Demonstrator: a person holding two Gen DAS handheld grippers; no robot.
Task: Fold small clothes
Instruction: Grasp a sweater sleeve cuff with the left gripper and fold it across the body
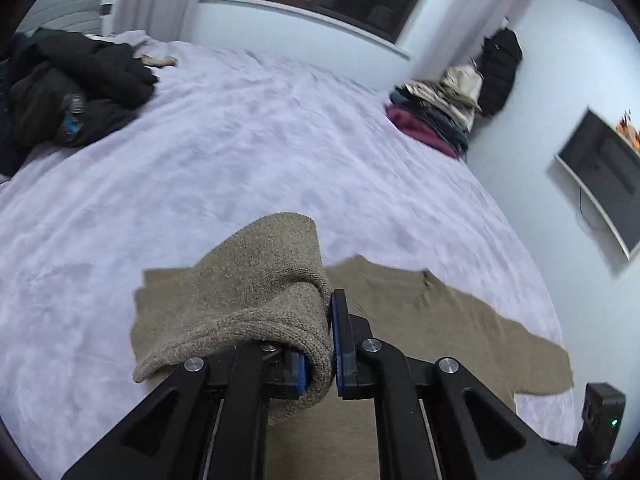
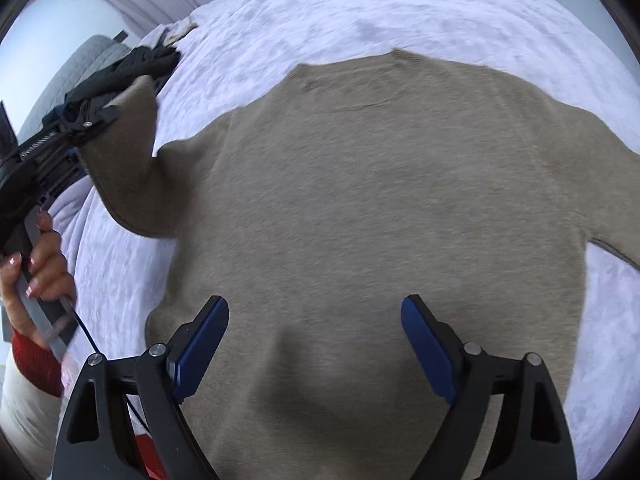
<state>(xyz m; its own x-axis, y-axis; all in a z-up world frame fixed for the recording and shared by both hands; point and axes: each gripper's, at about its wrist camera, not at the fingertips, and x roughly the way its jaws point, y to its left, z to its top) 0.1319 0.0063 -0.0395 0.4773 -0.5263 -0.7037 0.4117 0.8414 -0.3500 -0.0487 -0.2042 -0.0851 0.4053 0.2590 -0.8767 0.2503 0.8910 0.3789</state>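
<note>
A beige knit sweater (image 2: 380,200) lies spread flat on the lilac bedcover (image 2: 360,12), neck toward the far side. My left gripper (image 1: 326,332) is shut on the cuff end of its left sleeve (image 1: 264,280), which drapes over the left finger and is lifted off the bed. In the right wrist view the same left gripper (image 2: 108,114) holds that sleeve (image 2: 128,168) raised at the left. My right gripper (image 2: 315,308) stands open above the sweater's lower body, with nothing pinched between its blue pads (image 2: 200,344).
A heap of dark clothes (image 1: 68,92) lies at the bed's far left. A stack of folded clothes (image 1: 436,116) sits at the far right corner by the wall, near a wall screen (image 1: 604,176). A person's hand (image 2: 44,264) grips the left tool's handle.
</note>
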